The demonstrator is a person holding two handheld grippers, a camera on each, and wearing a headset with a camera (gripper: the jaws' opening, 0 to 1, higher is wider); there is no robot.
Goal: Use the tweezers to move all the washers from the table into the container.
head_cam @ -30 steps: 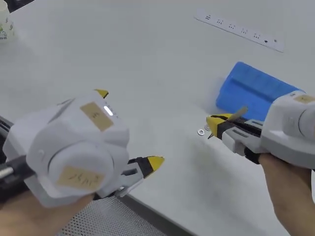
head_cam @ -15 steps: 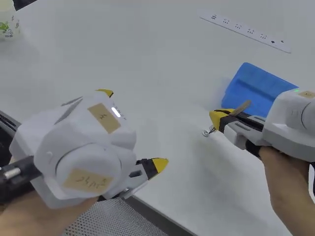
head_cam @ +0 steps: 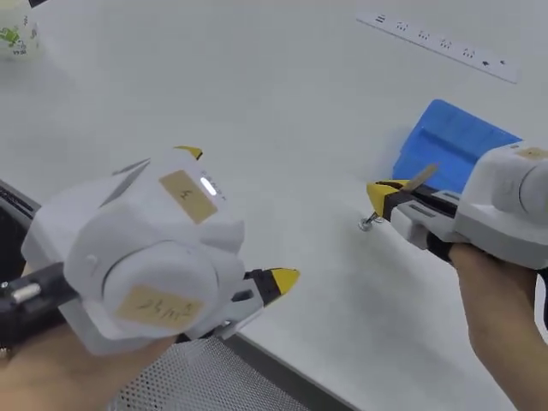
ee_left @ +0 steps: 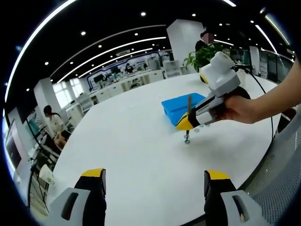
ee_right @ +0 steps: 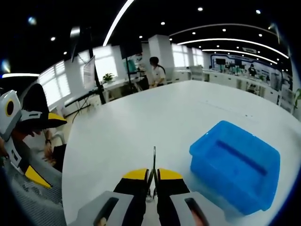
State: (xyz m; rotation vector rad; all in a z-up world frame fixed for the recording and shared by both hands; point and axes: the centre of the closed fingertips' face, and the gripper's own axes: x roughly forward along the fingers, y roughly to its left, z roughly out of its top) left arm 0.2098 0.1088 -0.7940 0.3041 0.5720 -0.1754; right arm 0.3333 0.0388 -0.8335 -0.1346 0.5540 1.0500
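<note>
right gripper clamped on tweezers, tips at a washer near the blue container; can't tell if it's off the desk. left gripper wide, empty.

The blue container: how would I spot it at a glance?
On the big white table, look just past the right gripper, whose fingers pinch thin tweezers. The container lies there, a low rectangular box. Its bright blue sets it apart from the white power strip behind.
</note>
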